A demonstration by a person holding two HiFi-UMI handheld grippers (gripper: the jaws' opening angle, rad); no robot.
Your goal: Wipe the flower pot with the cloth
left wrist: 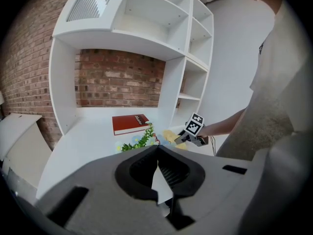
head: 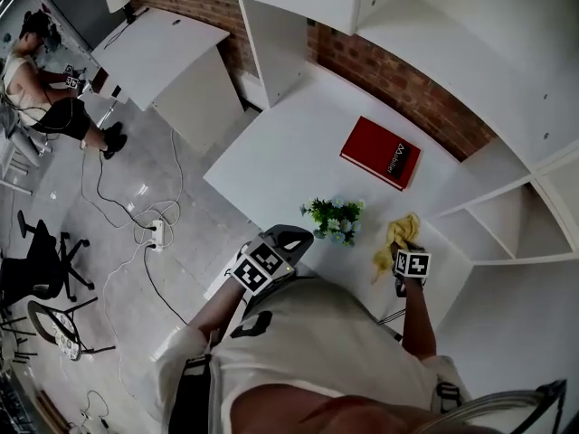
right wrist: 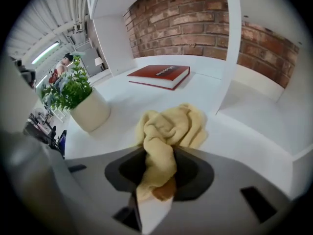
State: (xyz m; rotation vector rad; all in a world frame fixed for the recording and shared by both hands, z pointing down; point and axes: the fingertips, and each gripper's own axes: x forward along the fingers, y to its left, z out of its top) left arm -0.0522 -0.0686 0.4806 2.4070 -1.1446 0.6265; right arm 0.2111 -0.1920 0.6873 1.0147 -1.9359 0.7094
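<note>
The yellow cloth (right wrist: pixel 168 126), judged soft and limp, is pinched at a fold by the right gripper (right wrist: pixel 155 182); the left gripper (left wrist: pixel 159 177) is pressed together, empty.

Cream flower pot (right wrist: pixel 90 112) stands upright on the white surface (right wrist: pixel 146 99), leafy green plant in it, near the red book (right wrist: pixel 159 76), to its left. Yellow cloth (right wrist: pixel 168 129) sits crumpled before the book, one fold pinched in the right gripper (right wrist: pixel 157 180).
</note>
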